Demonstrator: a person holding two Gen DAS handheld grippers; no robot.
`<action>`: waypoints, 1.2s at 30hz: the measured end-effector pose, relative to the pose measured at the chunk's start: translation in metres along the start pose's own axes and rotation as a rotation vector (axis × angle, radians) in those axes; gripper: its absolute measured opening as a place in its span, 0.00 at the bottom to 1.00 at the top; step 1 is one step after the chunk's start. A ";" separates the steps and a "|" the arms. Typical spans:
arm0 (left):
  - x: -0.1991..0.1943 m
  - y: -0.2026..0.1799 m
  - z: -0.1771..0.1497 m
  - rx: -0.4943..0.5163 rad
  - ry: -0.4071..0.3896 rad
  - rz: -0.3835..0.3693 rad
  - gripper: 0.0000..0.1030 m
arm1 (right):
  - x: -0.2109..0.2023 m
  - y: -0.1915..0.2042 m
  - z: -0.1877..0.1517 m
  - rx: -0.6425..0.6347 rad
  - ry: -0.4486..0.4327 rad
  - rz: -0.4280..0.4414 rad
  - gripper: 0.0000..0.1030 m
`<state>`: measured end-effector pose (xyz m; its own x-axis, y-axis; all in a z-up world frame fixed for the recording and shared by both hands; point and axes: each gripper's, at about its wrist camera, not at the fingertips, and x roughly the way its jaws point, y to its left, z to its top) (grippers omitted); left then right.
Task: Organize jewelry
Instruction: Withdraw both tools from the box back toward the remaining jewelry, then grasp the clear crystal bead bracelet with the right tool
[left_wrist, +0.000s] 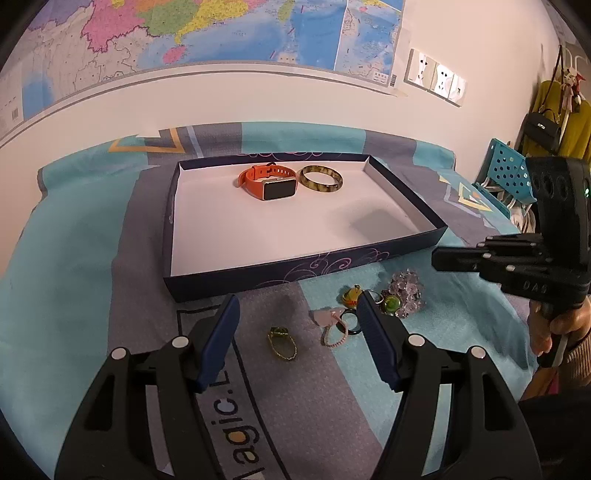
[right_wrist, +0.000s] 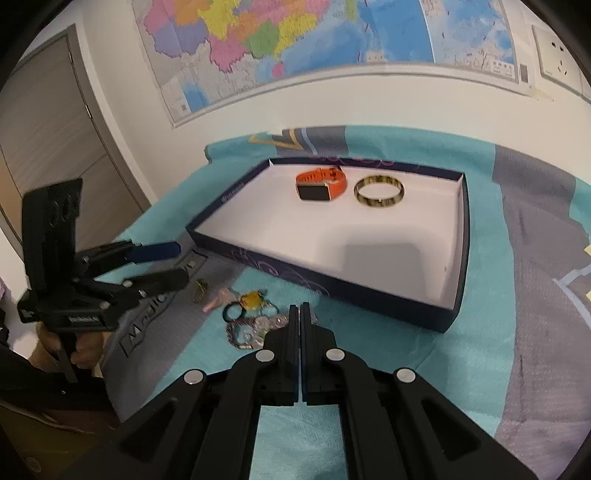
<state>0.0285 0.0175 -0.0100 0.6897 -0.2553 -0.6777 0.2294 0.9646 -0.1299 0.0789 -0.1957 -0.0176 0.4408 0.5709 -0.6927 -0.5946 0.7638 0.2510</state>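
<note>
A dark blue box (left_wrist: 306, 267) with a white floor holds an orange watch (left_wrist: 267, 181) and a mottled bangle (left_wrist: 320, 179); both also show in the right wrist view, the watch (right_wrist: 320, 183) and the bangle (right_wrist: 379, 191). On the cloth before the box lie a green-stone chain (left_wrist: 282, 341), a pink bead piece (left_wrist: 332, 328), a black ring (left_wrist: 349, 321), a yellow charm (left_wrist: 351, 295), a green bead (left_wrist: 390, 303) and a crystal bracelet (left_wrist: 406, 291). My left gripper (left_wrist: 297, 310) is open above them. My right gripper (right_wrist: 299, 308) is shut and empty, near the crystal bracelet (right_wrist: 255, 328).
A teal and grey cloth (left_wrist: 74, 258) covers the table. A map (left_wrist: 184, 33) hangs on the wall behind. A blue perforated chair (left_wrist: 508, 173) and hanging bags stand at the right. A door (right_wrist: 48, 147) is at the left.
</note>
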 end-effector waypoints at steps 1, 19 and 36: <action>0.000 0.000 0.000 0.000 0.000 -0.002 0.63 | 0.002 -0.001 0.001 0.006 0.009 -0.005 0.14; 0.004 0.003 -0.006 -0.021 0.016 -0.009 0.64 | -0.005 0.001 0.010 0.027 -0.033 0.049 0.00; 0.005 0.005 -0.009 -0.029 0.027 -0.012 0.64 | 0.034 -0.008 -0.003 0.060 0.077 0.055 0.13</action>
<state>0.0273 0.0214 -0.0207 0.6684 -0.2654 -0.6949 0.2176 0.9631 -0.1585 0.0969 -0.1831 -0.0449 0.3546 0.5895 -0.7258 -0.5742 0.7499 0.3286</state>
